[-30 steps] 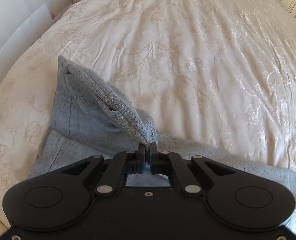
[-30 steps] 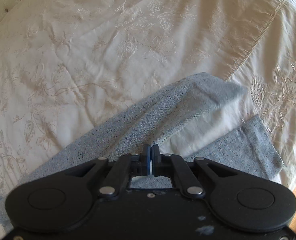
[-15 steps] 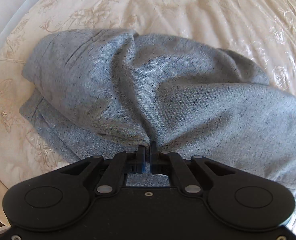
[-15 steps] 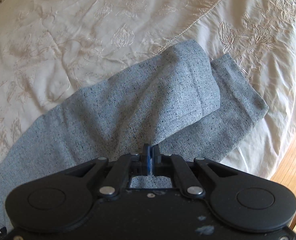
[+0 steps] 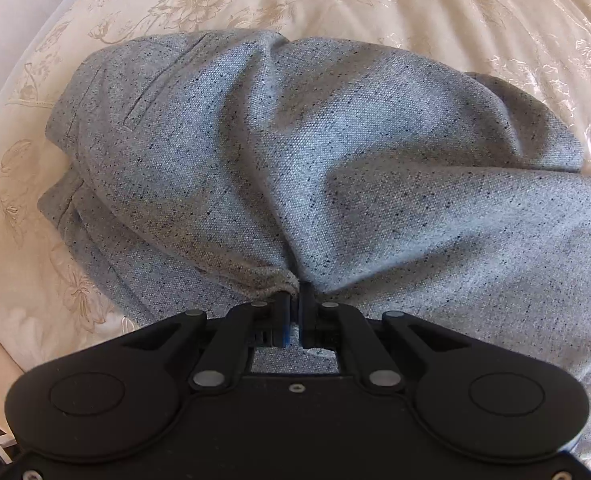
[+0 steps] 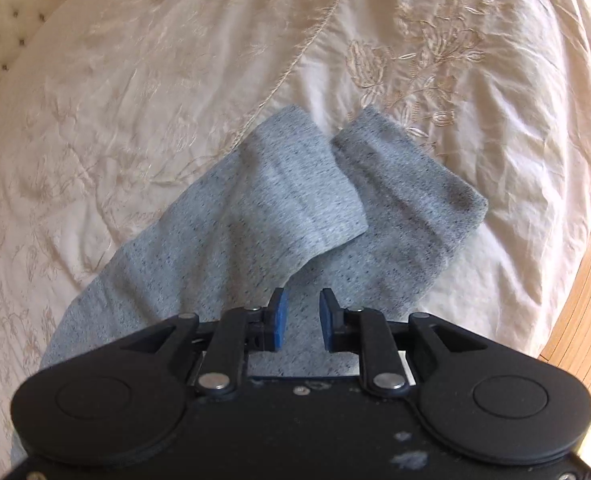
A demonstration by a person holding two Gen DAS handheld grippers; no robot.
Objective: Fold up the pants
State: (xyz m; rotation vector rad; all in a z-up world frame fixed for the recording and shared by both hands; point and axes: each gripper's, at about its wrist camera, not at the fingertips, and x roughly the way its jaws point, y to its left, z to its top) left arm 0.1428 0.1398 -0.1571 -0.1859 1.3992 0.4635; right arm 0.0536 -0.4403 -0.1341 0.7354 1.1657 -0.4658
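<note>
Two pants (image 6: 255, 216) cuffs (waistband unseen)

I check both wrist views for print: I find no legible text, label, brand mark, number or sign on any surface. The only markings I see are decorative floral embroidery, not lettering.

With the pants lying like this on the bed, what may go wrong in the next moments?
1. The two leg ends lie splayed, not stacked; with the right gripper opening and no cloth pinched, they may stay uneven.
2. The left gripper is shut on a bunched pinch of the pants; letting go here may leave a lump, not a flat fold.
3. The leg ends lie near the edge of the bed, so a tug could slide them off.
</note>
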